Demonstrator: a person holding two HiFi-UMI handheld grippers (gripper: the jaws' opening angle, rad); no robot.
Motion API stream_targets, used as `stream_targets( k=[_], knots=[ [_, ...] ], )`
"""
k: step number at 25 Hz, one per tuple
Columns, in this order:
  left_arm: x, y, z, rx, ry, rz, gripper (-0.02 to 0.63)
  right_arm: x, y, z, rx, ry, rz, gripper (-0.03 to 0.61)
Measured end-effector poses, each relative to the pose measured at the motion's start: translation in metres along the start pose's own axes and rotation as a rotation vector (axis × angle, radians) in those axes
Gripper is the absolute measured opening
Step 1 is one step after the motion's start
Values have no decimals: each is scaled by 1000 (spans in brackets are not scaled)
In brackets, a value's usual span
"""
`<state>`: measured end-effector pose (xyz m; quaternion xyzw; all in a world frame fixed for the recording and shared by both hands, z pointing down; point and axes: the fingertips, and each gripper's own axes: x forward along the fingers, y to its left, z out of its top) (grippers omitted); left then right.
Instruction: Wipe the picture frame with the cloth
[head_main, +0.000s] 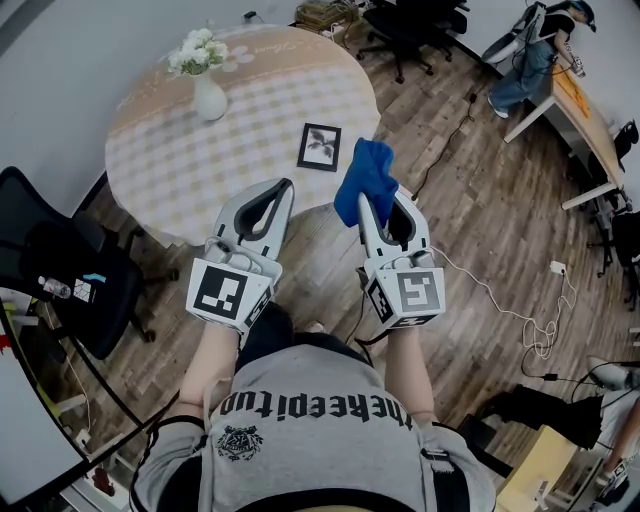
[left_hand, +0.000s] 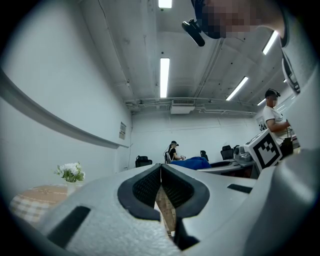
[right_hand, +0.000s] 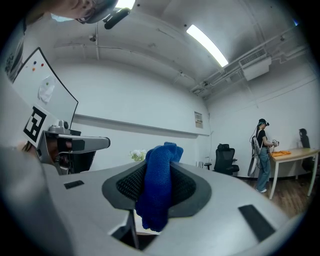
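A small black picture frame (head_main: 319, 147) lies flat near the front right edge of the round table (head_main: 170, 160). My right gripper (head_main: 365, 196) is shut on a blue cloth (head_main: 364, 180), which bunches up above the jaw tips and hangs down between them in the right gripper view (right_hand: 159, 187). It hovers just off the table edge, right of the frame. My left gripper (head_main: 287, 186) is shut with nothing in it, its tips over the table's front edge, its jaws meeting in the left gripper view (left_hand: 161, 167).
A white vase of flowers (head_main: 205, 75) stands at the back of the table. A black office chair (head_main: 70, 275) sits to the left. A white cable (head_main: 510, 305) trails over the wooden floor on the right. A person (head_main: 535, 50) stands by a desk far right.
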<state>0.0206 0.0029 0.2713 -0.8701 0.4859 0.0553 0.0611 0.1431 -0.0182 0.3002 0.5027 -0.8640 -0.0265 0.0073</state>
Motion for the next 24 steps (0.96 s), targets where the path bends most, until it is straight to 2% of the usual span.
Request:
stream_targets(
  k=[24],
  knots=[
    [-9,-27,1,15,5,-8,18,-27,2,0,0,-23,17,125]
  ],
)
